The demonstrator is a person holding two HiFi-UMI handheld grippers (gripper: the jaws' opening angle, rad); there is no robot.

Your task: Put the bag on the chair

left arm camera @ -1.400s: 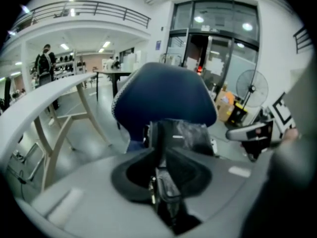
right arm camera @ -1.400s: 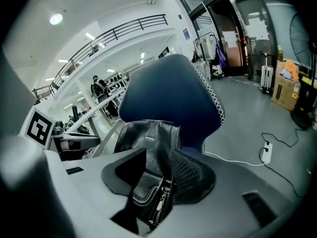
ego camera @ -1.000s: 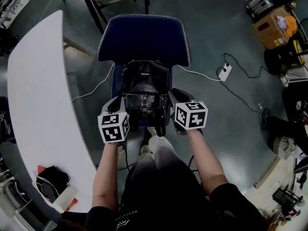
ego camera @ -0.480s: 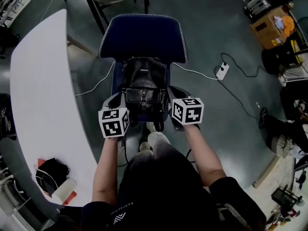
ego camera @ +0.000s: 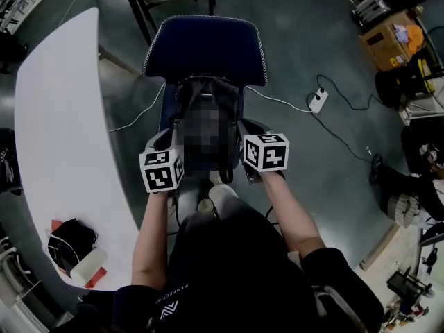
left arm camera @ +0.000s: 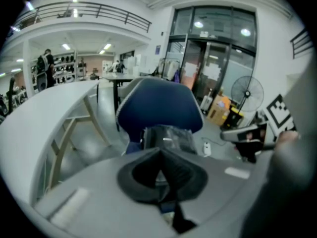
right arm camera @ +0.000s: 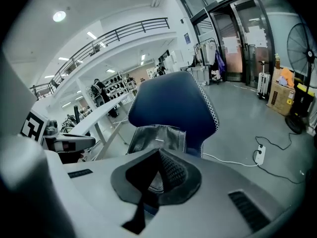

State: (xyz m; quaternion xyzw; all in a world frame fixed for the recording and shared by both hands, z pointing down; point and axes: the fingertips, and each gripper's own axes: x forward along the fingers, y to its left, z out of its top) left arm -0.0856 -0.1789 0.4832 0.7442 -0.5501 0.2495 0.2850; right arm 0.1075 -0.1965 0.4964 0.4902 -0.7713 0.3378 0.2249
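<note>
A black leather bag (ego camera: 208,89) stands upright on the seat of a blue office chair (ego camera: 205,47) and leans on its backrest. A mosaic patch covers the bag's middle in the head view. My left gripper (ego camera: 158,144) sits by the bag's lower left side and my right gripper (ego camera: 251,129) by its lower right; both are shut and hold nothing. In the left gripper view the jaws (left arm camera: 161,152) meet in front of the bag (left arm camera: 168,135). The right gripper view shows the same, with closed jaws (right arm camera: 159,155) below the bag (right arm camera: 158,135).
A curved white table (ego camera: 55,116) runs along the left, with a black and red bundle (ego camera: 69,245) at its near end. A power strip with its cable (ego camera: 316,101) lies on the floor to the right. Boxes and gear (ego camera: 388,40) stand at the far right.
Both grippers have drawn slightly back from the bag's lower sides. The bag has stayed in place on the seat.
</note>
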